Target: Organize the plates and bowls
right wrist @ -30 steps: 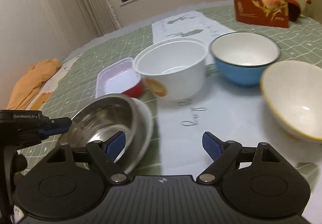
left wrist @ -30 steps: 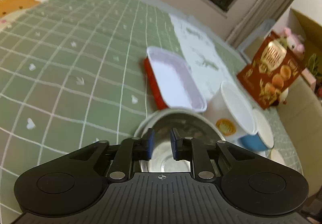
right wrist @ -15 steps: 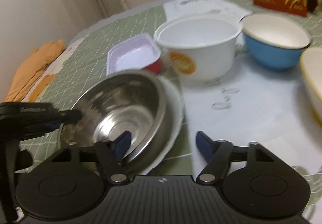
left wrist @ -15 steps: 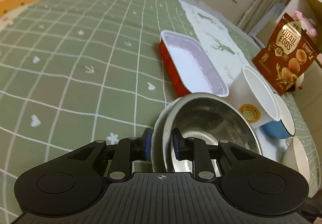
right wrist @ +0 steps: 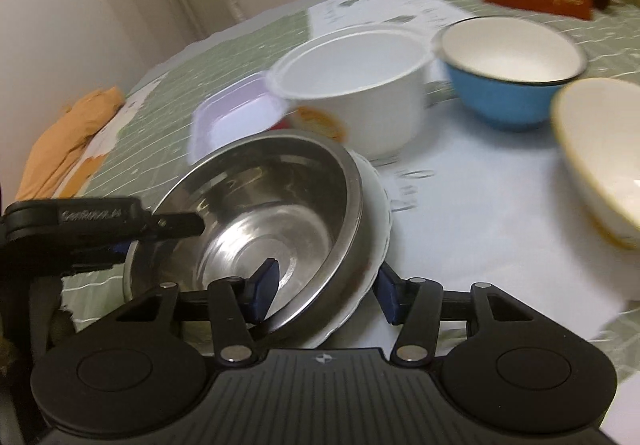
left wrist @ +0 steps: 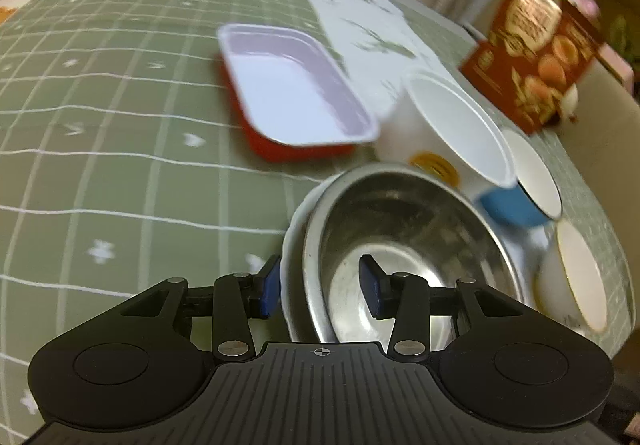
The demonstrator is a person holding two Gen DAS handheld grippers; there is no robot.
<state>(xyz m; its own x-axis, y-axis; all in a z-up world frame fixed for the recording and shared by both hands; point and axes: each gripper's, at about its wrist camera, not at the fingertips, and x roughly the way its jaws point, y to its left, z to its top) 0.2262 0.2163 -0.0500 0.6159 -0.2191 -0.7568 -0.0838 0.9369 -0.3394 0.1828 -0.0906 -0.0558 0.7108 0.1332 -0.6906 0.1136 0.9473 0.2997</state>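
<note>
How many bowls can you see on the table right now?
5: steel bowl nested in a white bowl between both sets of jaws; tall white bowl behind; blue bowl beside it; cream bowl at right. Others could be out of view.

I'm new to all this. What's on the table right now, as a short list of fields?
surface: green checked cloth
stack: steel bowl nested in white plate
left gripper: open, straddling both rims
right gripper: open, straddling both rims
nearby: red tray, white tub, blue bowl, cream bowl
</note>
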